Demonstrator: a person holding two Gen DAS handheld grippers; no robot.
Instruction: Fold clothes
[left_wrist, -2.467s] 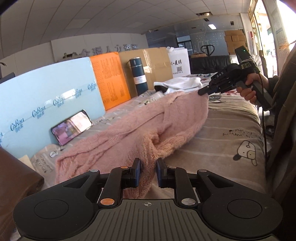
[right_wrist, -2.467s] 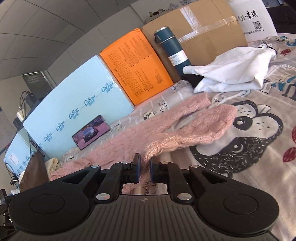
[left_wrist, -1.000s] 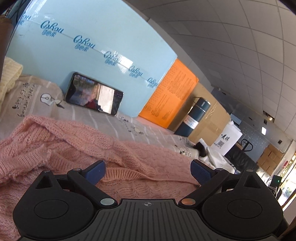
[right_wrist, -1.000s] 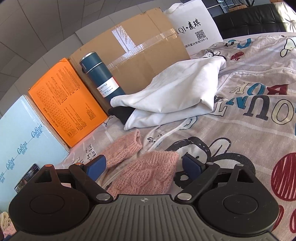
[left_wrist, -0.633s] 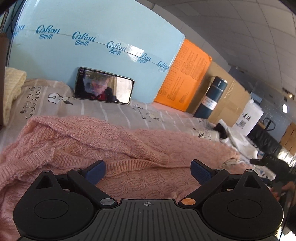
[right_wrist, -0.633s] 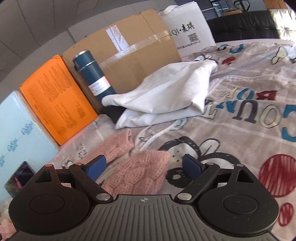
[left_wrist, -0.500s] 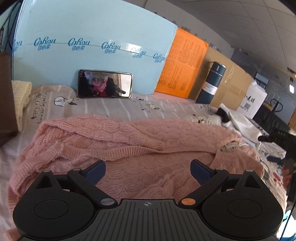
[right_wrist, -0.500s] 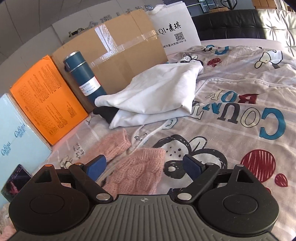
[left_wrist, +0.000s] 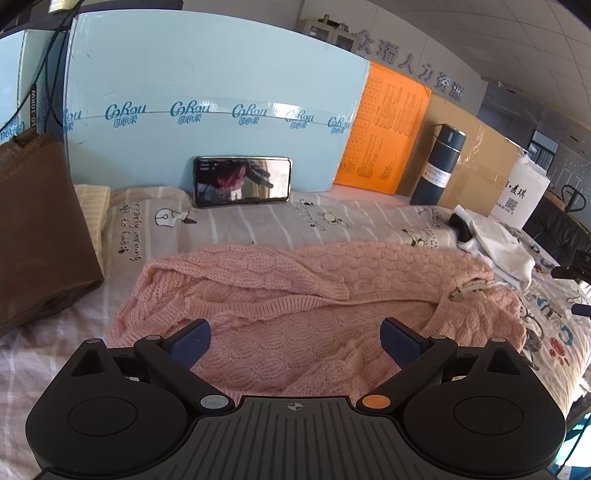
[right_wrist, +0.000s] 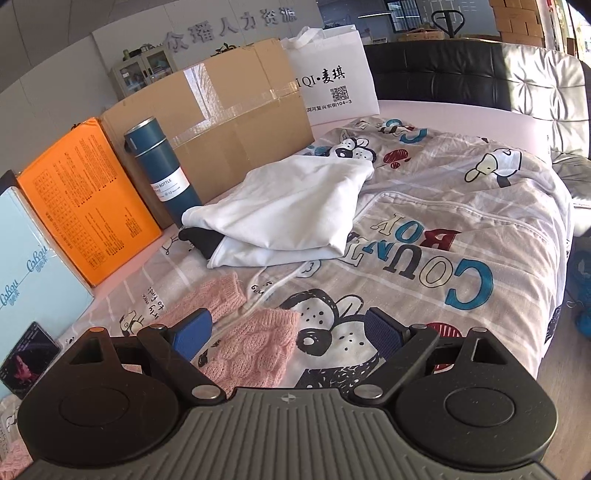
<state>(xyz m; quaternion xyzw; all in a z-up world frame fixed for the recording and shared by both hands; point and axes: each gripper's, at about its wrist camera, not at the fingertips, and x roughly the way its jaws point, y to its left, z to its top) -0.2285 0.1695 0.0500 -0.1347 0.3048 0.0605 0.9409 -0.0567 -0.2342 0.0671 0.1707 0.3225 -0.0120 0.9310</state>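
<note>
The pink knitted sweater (left_wrist: 314, 295) lies on the bed (left_wrist: 258, 221), folded over on itself, with one sleeve laid across its top. It sits in the middle of the near part of the bed, close to the front edge. In the right wrist view only its two cuff ends (right_wrist: 255, 343) show, lying flat on the cartoon bedspread.

The left gripper (left_wrist: 295, 338) hangs just over the near edge of the sweater. Its two blue fingers (left_wrist: 190, 338) are spread wide apart and hold nothing. The right gripper (right_wrist: 288, 332) is over the sweater's cuffs. Its fingers (right_wrist: 192, 334) are spread wide too, and they hold nothing.

Near the far side of the bed lies a white garment (right_wrist: 288, 210), folded loosely, with something black (right_wrist: 201, 236) poking out from under it. It is well apart from the sweater's body and near the cuffs.

Along the far edge of the bed stand a light blue board (left_wrist: 207, 118), an orange box (left_wrist: 384, 133), a brown cardboard box (right_wrist: 229, 122) and a white bag (right_wrist: 332, 85). A phone (left_wrist: 242, 181) leans on the blue board with its screen lit. A dark blue bottle (right_wrist: 162, 170) stands upright in front of the boxes. At the left edge sit a brown bag (left_wrist: 37, 221) and a cream knit cloth (left_wrist: 92, 206).
</note>
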